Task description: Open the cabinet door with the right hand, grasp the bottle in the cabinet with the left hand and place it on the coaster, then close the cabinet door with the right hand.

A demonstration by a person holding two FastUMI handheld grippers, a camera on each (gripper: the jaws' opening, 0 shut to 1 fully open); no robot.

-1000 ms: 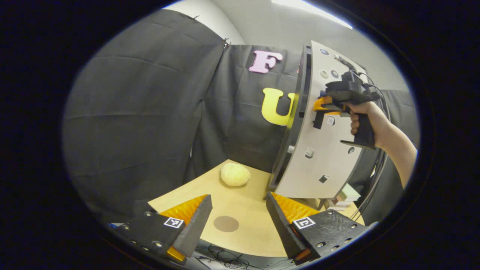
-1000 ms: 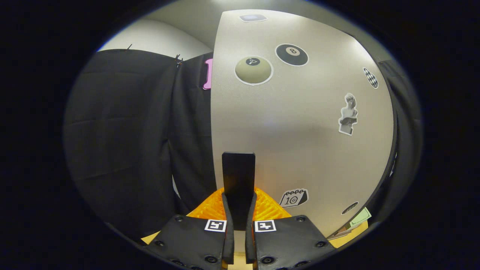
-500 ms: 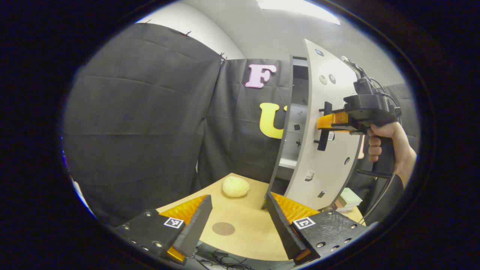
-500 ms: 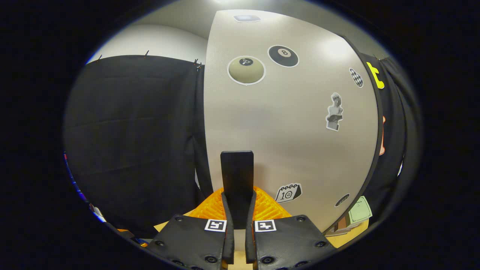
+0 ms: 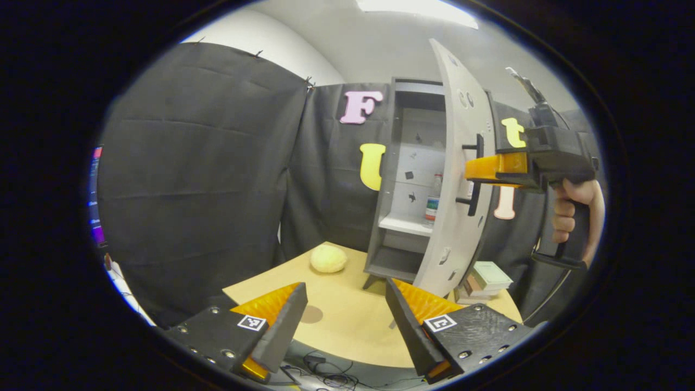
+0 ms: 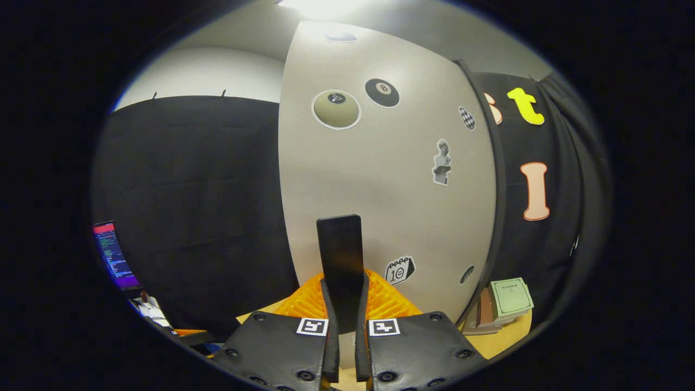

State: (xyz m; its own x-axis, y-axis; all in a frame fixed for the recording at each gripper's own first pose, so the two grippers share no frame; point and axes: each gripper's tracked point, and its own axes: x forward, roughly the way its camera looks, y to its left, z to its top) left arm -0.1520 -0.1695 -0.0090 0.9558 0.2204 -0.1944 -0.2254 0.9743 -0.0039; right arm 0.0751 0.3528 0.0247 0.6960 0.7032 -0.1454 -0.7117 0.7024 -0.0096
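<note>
Swung farther out than a moment ago, the cabinet door now exposes the shelves. Left gripper, fingers spread apart and holding nothing, hovers above the near edge of the table; the coaster lies just beyond it, a pale bun farther back. Right gripper is clamped on the door's handle. Bottle stands on the cabinet shelf, partly behind the door edge; books lie beside the cabinet
</note>
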